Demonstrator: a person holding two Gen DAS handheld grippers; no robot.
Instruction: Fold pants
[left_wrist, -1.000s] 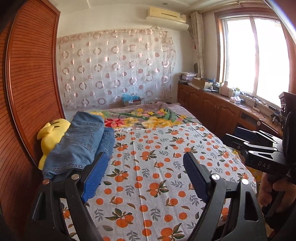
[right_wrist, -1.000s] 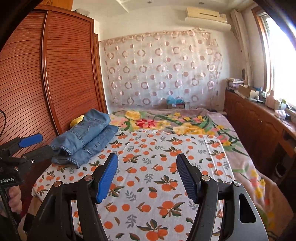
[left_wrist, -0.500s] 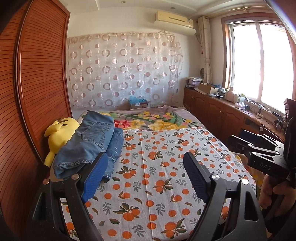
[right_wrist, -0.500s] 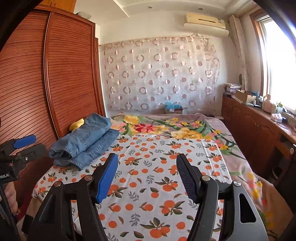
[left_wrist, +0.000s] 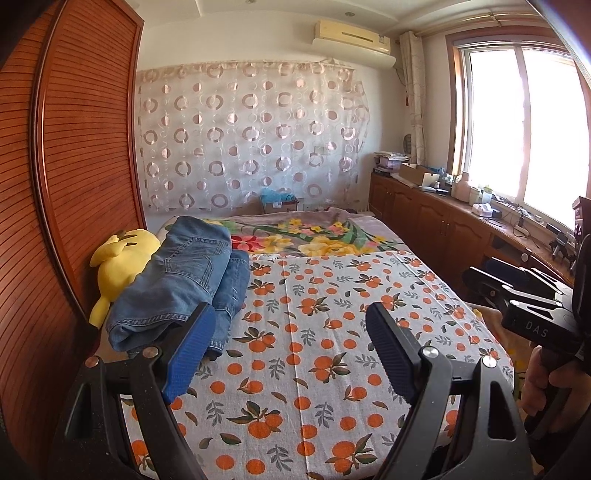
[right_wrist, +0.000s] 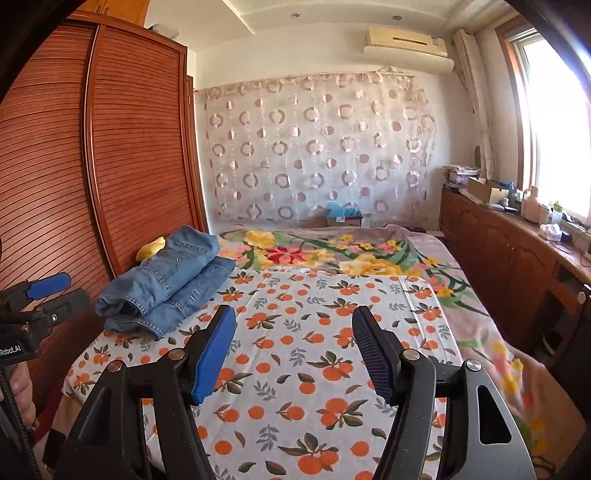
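One folded denim pants (right_wrist: 166, 282) bundle, soft rectangular stack, on bed (right_wrist: 317, 369); both hand-held grippers, left (left_wrist: 288, 347) and right (right_wrist: 293, 349), released, nothing between ribbed pads.

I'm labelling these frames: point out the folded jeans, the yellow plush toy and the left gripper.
folded jeans (right_wrist: 162, 284): right wrist view, top denim layer.
yellow plush toy (left_wrist: 118, 258): left wrist view, its body.
left gripper (left_wrist: 286, 350): left wrist view, midway between its open fingertips.

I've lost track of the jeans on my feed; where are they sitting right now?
The folded jeans lie on the left side of the orange-print sheet, against the yellow plush toy by the wooden wardrobe.
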